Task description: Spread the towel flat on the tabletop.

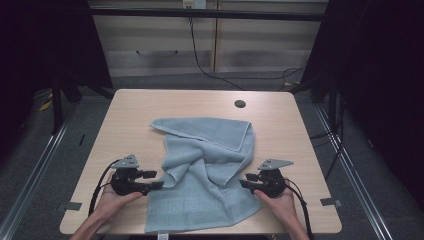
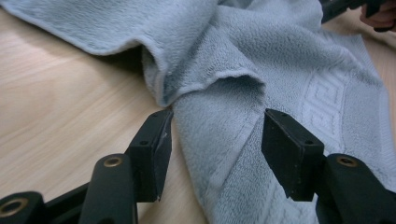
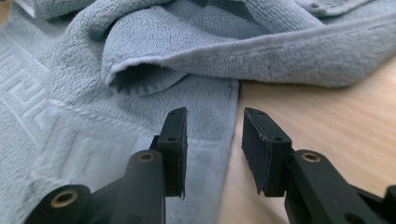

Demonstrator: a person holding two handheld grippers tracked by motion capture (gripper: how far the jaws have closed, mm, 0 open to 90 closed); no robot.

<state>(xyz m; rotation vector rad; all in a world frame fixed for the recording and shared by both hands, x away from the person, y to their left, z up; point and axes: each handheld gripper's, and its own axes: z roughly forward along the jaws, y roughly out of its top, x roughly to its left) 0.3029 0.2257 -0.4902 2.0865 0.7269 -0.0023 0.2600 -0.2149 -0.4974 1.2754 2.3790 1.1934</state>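
Pale blue-grey terry cloth towel (image 1: 205, 165): soft looped pile, matt, with a flatter woven key-pattern band, lower centre of the high view. Light wood-grain tabletop (image 1: 150, 107): smooth, faint satin sheen. Left claw (image 2: 215, 149) and right claw (image 3: 212, 149): black matt plastic, brass-coloured metal rivets.

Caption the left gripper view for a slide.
Open left claw straddling the edge of a rumpled blue towel on a wooden table.

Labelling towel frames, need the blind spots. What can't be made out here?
- Towel underside and inner layers: covered by its own folds in the high view.
- Towel's near hem: cut by the bottom edge there.
- Left gripper, right gripper: open over the towel's edges; whether the pads touch cloth is unclear in their own views.
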